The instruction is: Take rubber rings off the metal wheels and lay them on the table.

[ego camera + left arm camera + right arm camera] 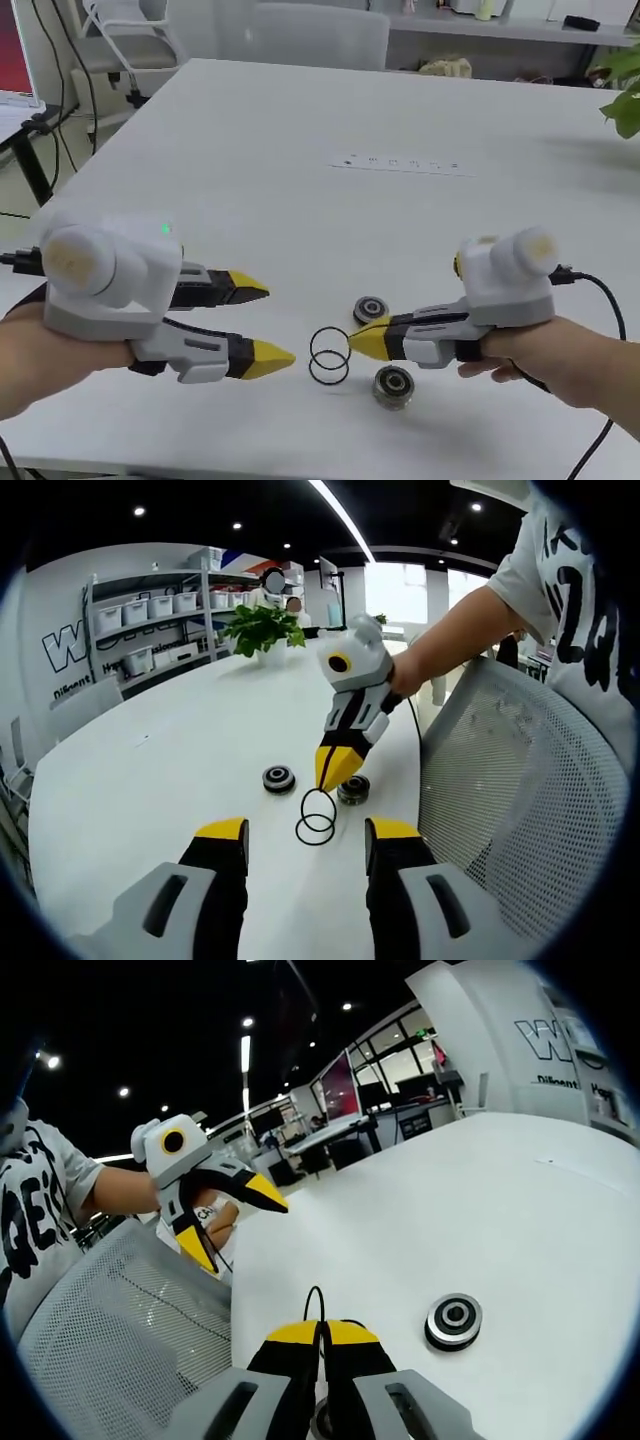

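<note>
— Two grippers sit nearest the person. How do they stand?

— The left gripper has its yellow-tipped jaws spread wide and grasps nothing. It hangs just above the white table. The right gripper has its jaws pressed together on the edge of a thin black rubber ring. In the right gripper view a black loop rises from between the closed tips.

— And the rest of the task's things?

— They lie in the gap between the two grippers. A second ring overlaps the pinched one on the side toward the person. Whether the pinched ring is flat on the table or partly raised, I cannot tell. The near wheel stands just beside the rings, under the right gripper's body. The far wheel is a little beyond the rings, apart from them.

— Farther out?

— A pale strip with small marks lies flat mid-table. Past the far edge stands a chair, and a green plant shows at the right edge.
</note>
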`<state>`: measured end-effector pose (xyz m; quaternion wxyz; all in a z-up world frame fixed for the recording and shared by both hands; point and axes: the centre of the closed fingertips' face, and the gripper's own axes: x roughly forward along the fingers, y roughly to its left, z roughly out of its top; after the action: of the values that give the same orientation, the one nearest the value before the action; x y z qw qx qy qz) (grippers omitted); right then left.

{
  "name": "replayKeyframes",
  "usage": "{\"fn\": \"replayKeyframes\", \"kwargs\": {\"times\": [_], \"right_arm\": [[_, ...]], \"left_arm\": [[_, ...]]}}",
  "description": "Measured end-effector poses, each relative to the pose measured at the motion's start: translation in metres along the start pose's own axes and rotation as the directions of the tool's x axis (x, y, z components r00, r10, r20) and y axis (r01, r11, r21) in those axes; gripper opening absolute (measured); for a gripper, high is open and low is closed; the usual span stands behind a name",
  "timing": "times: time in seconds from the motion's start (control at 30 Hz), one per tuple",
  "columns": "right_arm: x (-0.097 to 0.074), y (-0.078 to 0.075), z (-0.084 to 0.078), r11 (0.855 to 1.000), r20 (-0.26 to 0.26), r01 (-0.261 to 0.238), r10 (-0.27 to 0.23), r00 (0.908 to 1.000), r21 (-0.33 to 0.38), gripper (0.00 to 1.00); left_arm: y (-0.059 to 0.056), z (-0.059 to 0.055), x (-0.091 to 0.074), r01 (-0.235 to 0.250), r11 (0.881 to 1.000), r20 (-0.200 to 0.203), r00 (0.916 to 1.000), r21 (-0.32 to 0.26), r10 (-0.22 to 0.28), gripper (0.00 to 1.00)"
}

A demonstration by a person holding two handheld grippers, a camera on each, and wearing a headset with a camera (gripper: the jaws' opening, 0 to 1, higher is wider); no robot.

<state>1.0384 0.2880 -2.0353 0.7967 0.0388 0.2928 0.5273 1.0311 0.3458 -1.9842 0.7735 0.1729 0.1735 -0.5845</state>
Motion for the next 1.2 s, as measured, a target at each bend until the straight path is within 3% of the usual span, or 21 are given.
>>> {"fn": "replayKeyframes", "kwargs": {"times": [0.73,1.2], "right_arm": [[0.011,-0.011,-0.023,0.999,-0.081,0.037,-0.035,0.9961,0.025,0.0],[0.01,-0.012,-0.016,0.995,-0.047,0.039,-0.035,0.9983,0.09,0.0]], "left_arm": [[0.001,-0.012,-0.012,-0.016,1.0,-0.015,0.9998,-0.024,0.015,0.46],[0.0,-0.014,-0.016,-0.018,0.999,-0.014,0.9997,-0.032,0.018,0.46]]}}
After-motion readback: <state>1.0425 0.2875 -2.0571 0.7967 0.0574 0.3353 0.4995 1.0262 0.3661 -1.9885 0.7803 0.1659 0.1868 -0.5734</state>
